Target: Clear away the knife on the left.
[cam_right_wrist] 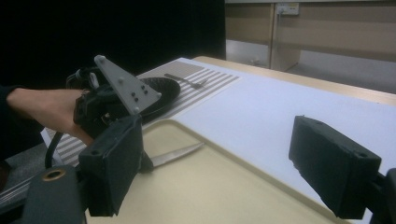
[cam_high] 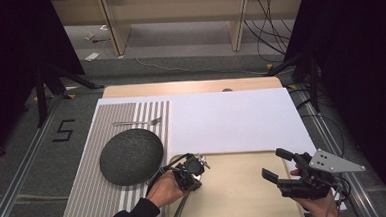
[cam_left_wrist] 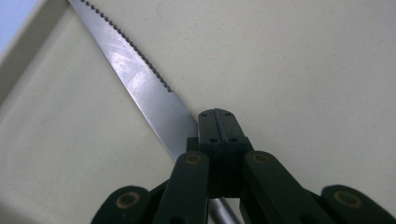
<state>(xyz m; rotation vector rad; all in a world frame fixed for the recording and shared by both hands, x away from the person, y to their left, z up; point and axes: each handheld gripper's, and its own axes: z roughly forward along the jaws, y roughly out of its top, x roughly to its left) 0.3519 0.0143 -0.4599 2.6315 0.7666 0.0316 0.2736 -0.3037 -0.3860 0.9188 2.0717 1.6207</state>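
Left gripper (cam_left_wrist: 217,122) was clamped on the knife (cam_left_wrist: 140,79), jaws together at the base of the blade, handle running back under the gripper. Serrated blade pointed away from it, low over the tray (cam_left_wrist: 303,60); can't tell if the tip touched the surface. In the high view the left gripper (cam_high: 196,164) sat at the tray's (cam_high: 235,196) near-left corner, just beside the plate (cam_high: 131,156). Right gripper (cam_high: 276,165) hung over the tray's right side with jaws wide apart, holding nothing, well apart from the knife.

Outward: dark plate lay on the striped mat (cam_high: 85,194), fork (cam_high: 137,123) on the mat beyond the plate, white sheet (cam_high: 231,119) covering the rest of the worktop (cam_high: 190,86).

Progress, judged: looks like table setting. Plate and fork placed, knife gripped but not yet out of the tray. Left to do: carry it to the mat by the plate and release.
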